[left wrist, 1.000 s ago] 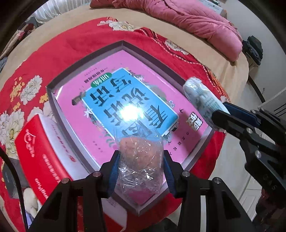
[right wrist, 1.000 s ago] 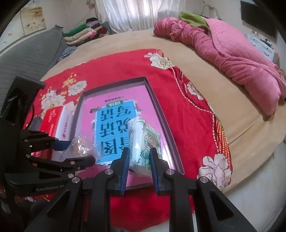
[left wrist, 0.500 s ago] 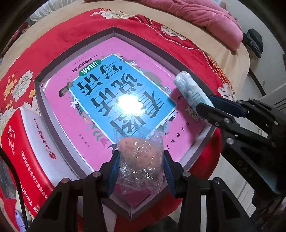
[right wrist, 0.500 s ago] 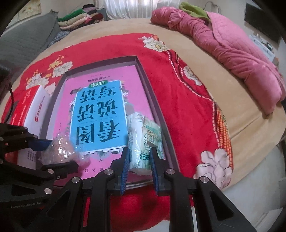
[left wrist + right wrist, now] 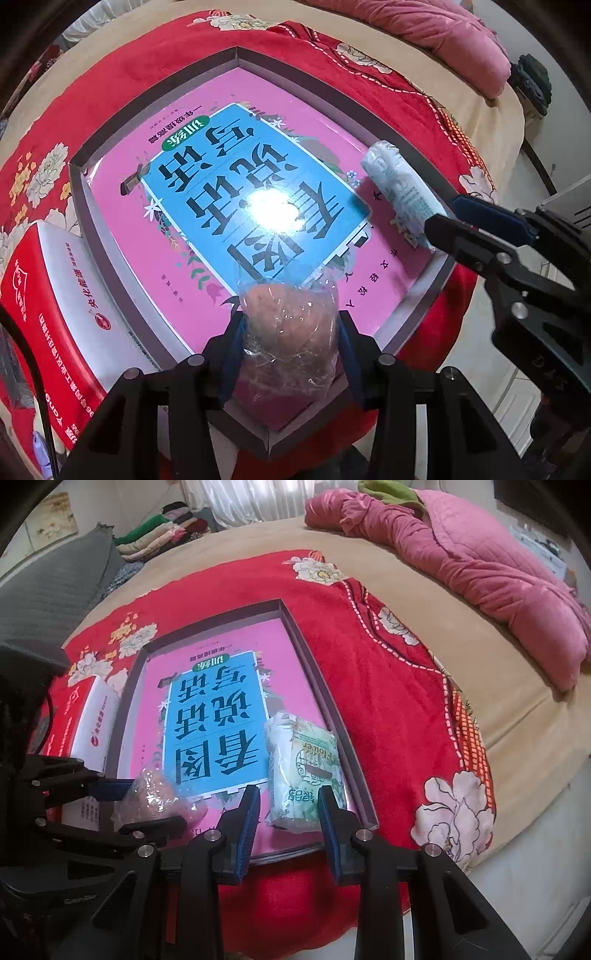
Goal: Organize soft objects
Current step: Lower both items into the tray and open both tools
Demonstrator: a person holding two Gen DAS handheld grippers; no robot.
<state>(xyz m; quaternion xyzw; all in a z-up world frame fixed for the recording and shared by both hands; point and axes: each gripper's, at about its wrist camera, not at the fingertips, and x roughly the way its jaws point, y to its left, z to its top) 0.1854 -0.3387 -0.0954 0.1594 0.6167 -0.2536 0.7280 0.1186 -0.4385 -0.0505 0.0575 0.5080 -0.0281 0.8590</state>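
Tissue pack [image 5: 303, 771] reading "Flower" is lying in the tray [image 5: 334, 716] between the right gripper [image 5: 289, 814] fingers; its jaws have just been opening, pads now off the pack. Left gripper [image 5: 290, 343] is pinching a clear-wrapped pinkish soft lump [image 5: 291, 325] over the tray's near corner. Book [image 5: 255, 206] with large Chinese lettering is filling the tray ahead. Red-white box [image 5: 70, 295] is sitting left, outside the rim. Red floral blanket [image 5: 388, 686] is lying open to the right.
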